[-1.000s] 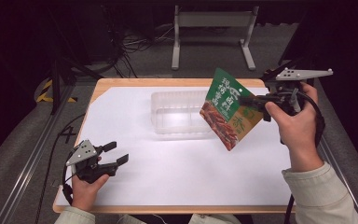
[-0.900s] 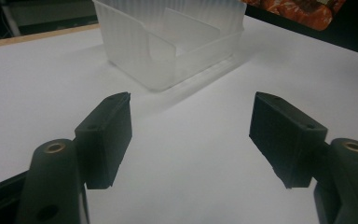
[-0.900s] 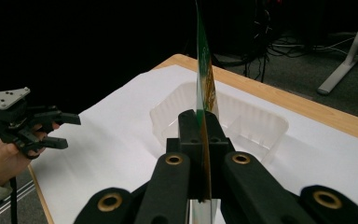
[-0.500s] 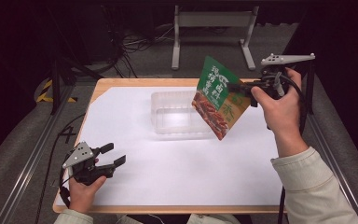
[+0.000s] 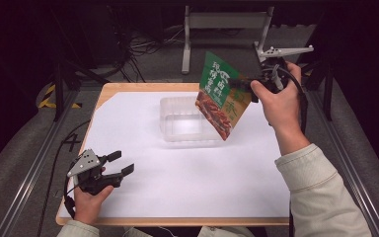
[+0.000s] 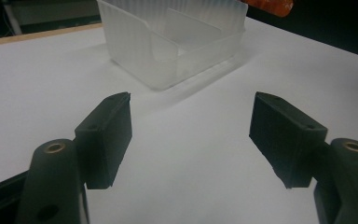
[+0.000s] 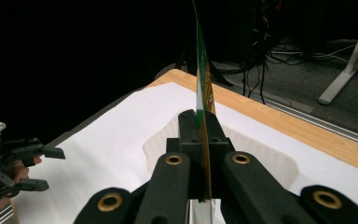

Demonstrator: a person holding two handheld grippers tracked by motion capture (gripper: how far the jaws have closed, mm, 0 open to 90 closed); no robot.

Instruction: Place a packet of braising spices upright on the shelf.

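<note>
Above the far right corner of the clear tray (image 5: 187,123), the right tool (image 5: 239,84) pinches a green snack packet (image 5: 222,96) by its edge, hanging tilted. To seat it well, I'd lower it flat over the tray's middle before releasing. That forearm reaches forward, wrist level. The left tool (image 5: 121,164) rests wide on the desk (image 5: 143,207), empty.
</note>
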